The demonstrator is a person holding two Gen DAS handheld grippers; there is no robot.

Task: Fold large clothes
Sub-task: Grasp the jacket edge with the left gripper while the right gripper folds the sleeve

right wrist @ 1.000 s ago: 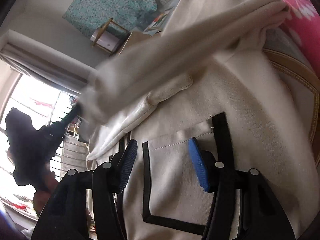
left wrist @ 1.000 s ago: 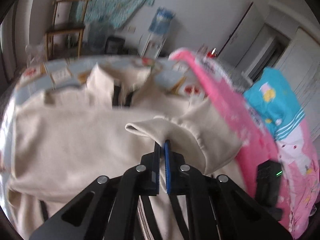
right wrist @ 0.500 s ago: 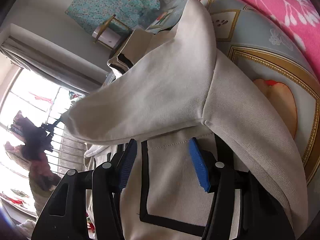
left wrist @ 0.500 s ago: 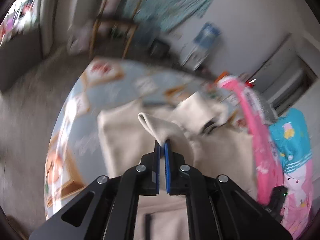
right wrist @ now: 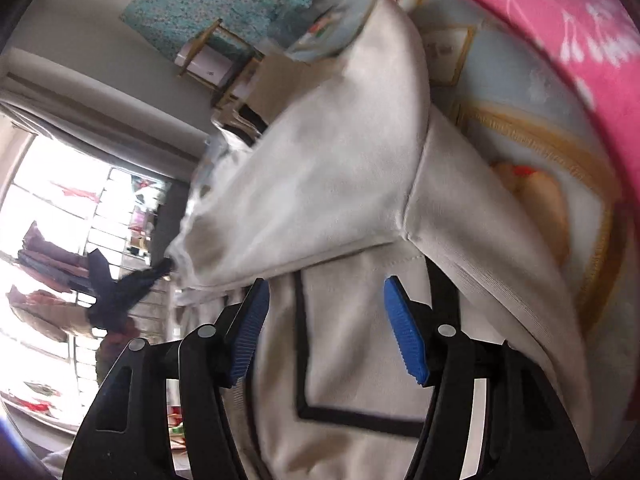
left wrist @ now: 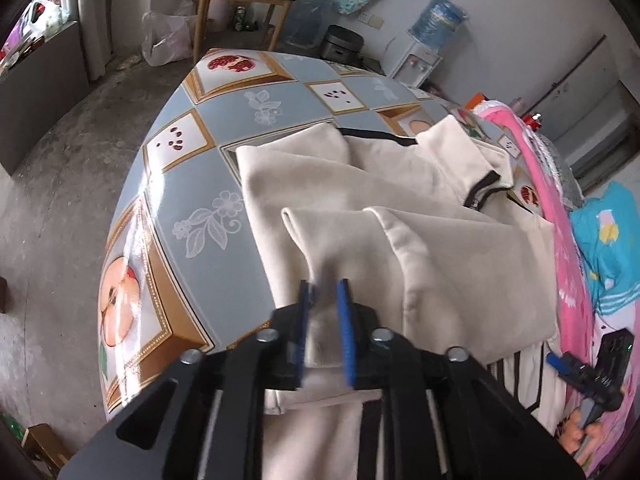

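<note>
Cream jacket (left wrist: pixel 420 216) lies on the tabletop (left wrist: pixel 208 176) beside the pink blanket (left wrist: pixel 560 216), one sleeve folded across its body. Left tool (left wrist: pixel 324 296) is opening, releasing that sleeve; right tool (right wrist: pixel 324 308) hovers wide, opening, holding nothing.

Both wrist cameras look steeply down, close over the cream jacket (left wrist: pixel 400 208) (right wrist: pixel 344 168) on the patterned table (left wrist: pixel 200 184) (right wrist: pixel 532 184), which both views share.
</note>
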